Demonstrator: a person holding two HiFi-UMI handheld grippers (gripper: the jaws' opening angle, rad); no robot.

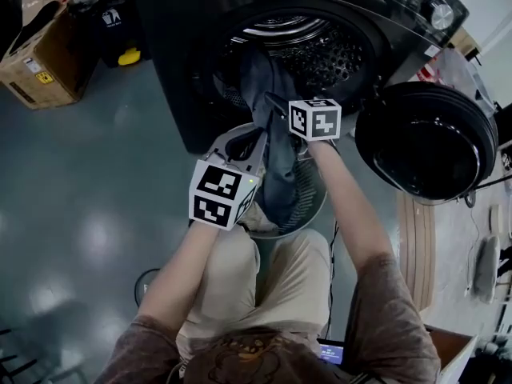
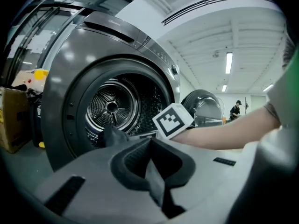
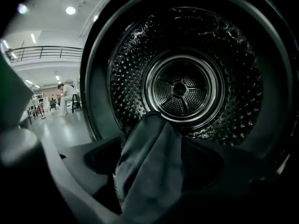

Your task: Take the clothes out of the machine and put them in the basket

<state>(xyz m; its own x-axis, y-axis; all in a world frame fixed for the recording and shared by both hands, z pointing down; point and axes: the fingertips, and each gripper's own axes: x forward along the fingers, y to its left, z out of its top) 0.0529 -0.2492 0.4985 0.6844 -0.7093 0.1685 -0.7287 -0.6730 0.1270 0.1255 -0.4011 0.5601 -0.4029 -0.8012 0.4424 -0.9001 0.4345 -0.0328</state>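
A grey-blue garment (image 1: 276, 146) hangs from the mouth of the dark machine's drum (image 1: 320, 50) down into a round grey basket (image 1: 310, 213) on the floor. My left gripper (image 1: 253, 145) is over the basket's near rim, its jaws shut on a fold of that garment (image 2: 158, 183). My right gripper (image 1: 277, 102) is at the drum mouth and stands open; the garment (image 3: 149, 157) lies draped between its wide-apart jaws without being pinched. In the right gripper view the drum (image 3: 180, 90) behind the cloth looks bare. The right gripper's marker cube (image 2: 172, 120) shows in the left gripper view.
The machine's round door (image 1: 424, 138) hangs open to the right. A cardboard box (image 1: 40, 62) and a yellow object (image 1: 128, 56) sit on the floor at the left of the machine. My knees are just behind the basket.
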